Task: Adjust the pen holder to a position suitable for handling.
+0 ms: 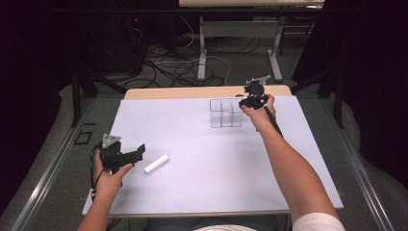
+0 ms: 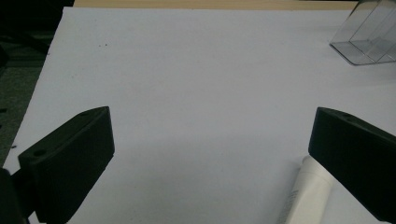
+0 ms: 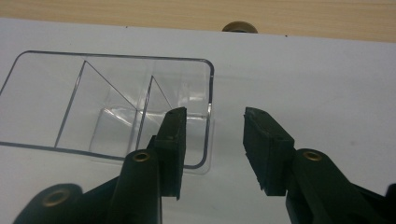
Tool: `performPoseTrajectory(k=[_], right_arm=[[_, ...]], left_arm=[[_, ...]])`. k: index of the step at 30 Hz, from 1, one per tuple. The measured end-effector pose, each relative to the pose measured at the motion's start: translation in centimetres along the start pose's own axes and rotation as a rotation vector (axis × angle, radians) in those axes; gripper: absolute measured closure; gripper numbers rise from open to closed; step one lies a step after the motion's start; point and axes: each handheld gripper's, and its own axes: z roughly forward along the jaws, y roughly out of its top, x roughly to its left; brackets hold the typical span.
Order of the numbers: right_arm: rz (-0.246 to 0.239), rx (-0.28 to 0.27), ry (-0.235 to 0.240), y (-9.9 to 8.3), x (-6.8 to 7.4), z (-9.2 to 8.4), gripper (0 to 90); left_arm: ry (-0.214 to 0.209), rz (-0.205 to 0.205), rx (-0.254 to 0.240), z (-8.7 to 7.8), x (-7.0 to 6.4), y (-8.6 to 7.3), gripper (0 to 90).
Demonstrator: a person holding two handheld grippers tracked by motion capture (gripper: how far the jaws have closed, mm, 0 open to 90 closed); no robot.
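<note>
Right gripper (image 3: pixel 212 140): my jaws straddle the clear organizer's (image 3: pixel 93 93) end wall, not pressing it.
Left gripper (image 2: pixel 210 154): jaws wide apart, empty.
White tube (image 1: pixel 157 163): well short of the organizer, beside my left gripper.

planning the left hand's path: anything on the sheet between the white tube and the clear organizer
Nothing: in the high view the white sheet is bare between the white tube and the clear organizer.

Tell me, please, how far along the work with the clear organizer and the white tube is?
Nothing looks finished: the clear organizer is empty. In hand: the right gripper straddles its end wall, one jaw inside, not yet pressing. Left: the white tube lies on the table by the open left gripper, unheld.
</note>
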Motion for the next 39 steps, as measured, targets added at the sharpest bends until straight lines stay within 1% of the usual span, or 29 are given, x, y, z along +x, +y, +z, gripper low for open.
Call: performPoseTrajectory(k=[6, 7, 8, 9, 11, 12, 13, 14, 16, 18, 19, 20, 24, 26, 27, 28, 30, 32, 36, 38, 39], right_arm=[[0.02, 0.011, 0.004, 0.0, -0.2, 0.5, 64.3], [0.013, 0.013, 0.005, 0.0, -0.3, 0.7, 64.6], [0.013, 0.013, 0.005, 0.0, -0.3, 0.7, 64.6], [0.023, 0.023, 0.006, 0.0, -0.3, 0.8, 65.8], [0.021, 0.025, 0.011, -0.1, -0.3, 1.0, 66.7], [0.013, 0.026, 0.01, -0.1, -0.3, 1.1, 67.1], [0.019, 0.033, 0.007, -0.1, -0.3, 1.2, 67.7], [0.025, 0.033, 0.006, -0.1, -0.2, 1.3, 68.4], [0.017, 0.036, 0.004, -0.2, -0.3, 1.4, 69.7], [0.026, 0.046, 0.003, -0.2, -0.2, 1.7, 72.4], [0.036, 0.044, 0.013, -0.2, -0.2, 1.7, 73.5], [0.038, 0.053, 0.006, -0.2, -0.2, 1.7, 74.2], [0.048, 0.07, 0.013, -0.2, -0.2, 1.9, 74.7], [0.058, 0.073, 0.007, -0.2, -0.3, 2.1, 74.7], [0.062, 0.065, 0.018, -0.3, -0.3, 2.2, 74.7], [0.063, 0.075, 0.012, -0.2, -0.3, 2.3, 74.6], [0.068, 0.085, 0.017, -0.2, -0.4, 2.4, 74.6], [0.074, 0.084, 0.014, -0.2, -0.3, 2.6, 74.8], [0.072, 0.089, 0.017, -0.2, -0.3, 2.8, 75.9], [0.073, 0.077, 0.023, -0.3, -0.2, 3.0, 77.5], [0.073, 0.087, 0.014, -0.3, -0.1, 3.0, 78.0]], left_arm=[[0.006, 0.0, 0.0, 0.0, 0.2, 0.0, 0.3], [0.009, -0.001, 0.001, -0.1, 0.2, 0.0, 0.3], [0.009, -0.004, 0.002, -0.1, 0.2, 0.0, 0.3], [0.009, -0.008, -0.002, -0.1, 0.3, 0.0, 0.3], [0.015, -0.009, -0.004, -0.1, 0.4, 0.0, 0.3], [0.014, -0.008, -0.004, -0.1, 0.4, 0.0, 0.3], [0.013, -0.009, -0.008, 0.0, 0.4, 0.0, 0.3], [0.012, -0.009, -0.006, 0.0, 0.3, 0.0, 0.3], [0.011, -0.006, 0.003, -0.1, 0.3, 0.0, 0.3], [0.01, -0.006, 0.003, -0.1, 0.3, 0.0, 0.3], [0.01, -0.005, -0.002, 0.0, 0.2, -0.1, 0.3], [0.01, -0.004, -0.002, 0.0, 0.2, -0.1, 0.3], [0.011, -0.005, 0.002, -0.1, 0.3, 0.0, 0.3], [0.011, -0.005, 0.001, -0.1, 0.3, 0.0, 0.3], [0.012, -0.006, 0.0, -0.1, 0.4, 0.0, 0.3], [0.015, -0.007, -0.003, -0.1, 0.4, 0.0, 0.3], [0.016, -0.007, -0.003, -0.1, 0.4, 0.0, 0.3], [0.015, -0.008, -0.003, -0.1, 0.4, -0.1, 0.3], [0.014, -0.01, -0.002, -0.1, 0.4, -0.1, 0.3], [0.012, -0.011, 0.001, -0.1, 0.4, -0.1, 0.3], [0.012, -0.012, -0.002, -0.1, 0.4, -0.1, 0.3]])
